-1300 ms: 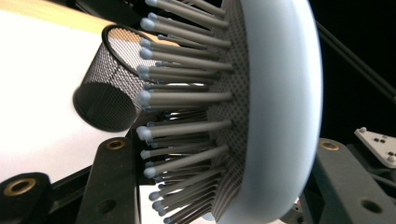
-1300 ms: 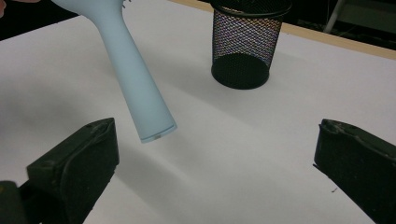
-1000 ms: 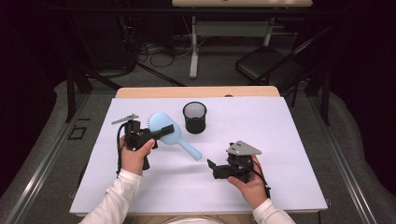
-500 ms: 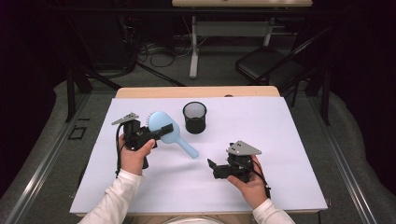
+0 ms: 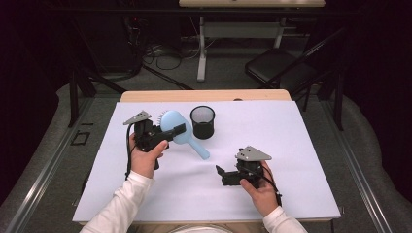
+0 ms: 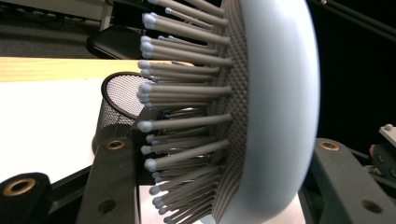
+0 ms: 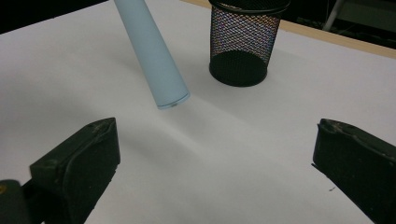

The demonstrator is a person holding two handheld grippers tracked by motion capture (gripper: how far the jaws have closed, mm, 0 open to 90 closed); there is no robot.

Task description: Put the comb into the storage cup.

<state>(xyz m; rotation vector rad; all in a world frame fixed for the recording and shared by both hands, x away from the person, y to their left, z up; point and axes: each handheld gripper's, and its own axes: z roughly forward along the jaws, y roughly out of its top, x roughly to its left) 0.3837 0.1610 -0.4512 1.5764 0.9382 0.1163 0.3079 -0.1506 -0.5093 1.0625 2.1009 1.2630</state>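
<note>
Scene: I hold a gripper in each hand over a white sheet on a table (image 5: pixel 311 194); a black mesh cup (image 5: pixel 202 122) stands upright near the far edge.
Left gripper (image 5: pixel 174 132): my jaws pinch the round head of a pale blue hairbrush (image 5: pixel 172 127), one jaw on the bristle side, one on the smooth back.
Hairbrush, place: lifted just left of the cup, its head level with the cup's rim, not touching it.
Hairbrush, long axis: slanted, the handle (image 7: pixel 152 56) running from the head down toward my side of the sheet, its tip passing in front of the cup.
Right gripper (image 5: pixel 222 174): my jaws stand wide apart with nothing between them, resting low on the sheet, well in front of the cup.
Key relation: the handle tip points toward my right jaws, yet my left hand is nearer the cup.
Likely next: I judge the handle must swing over the cup's mouth.
</note>
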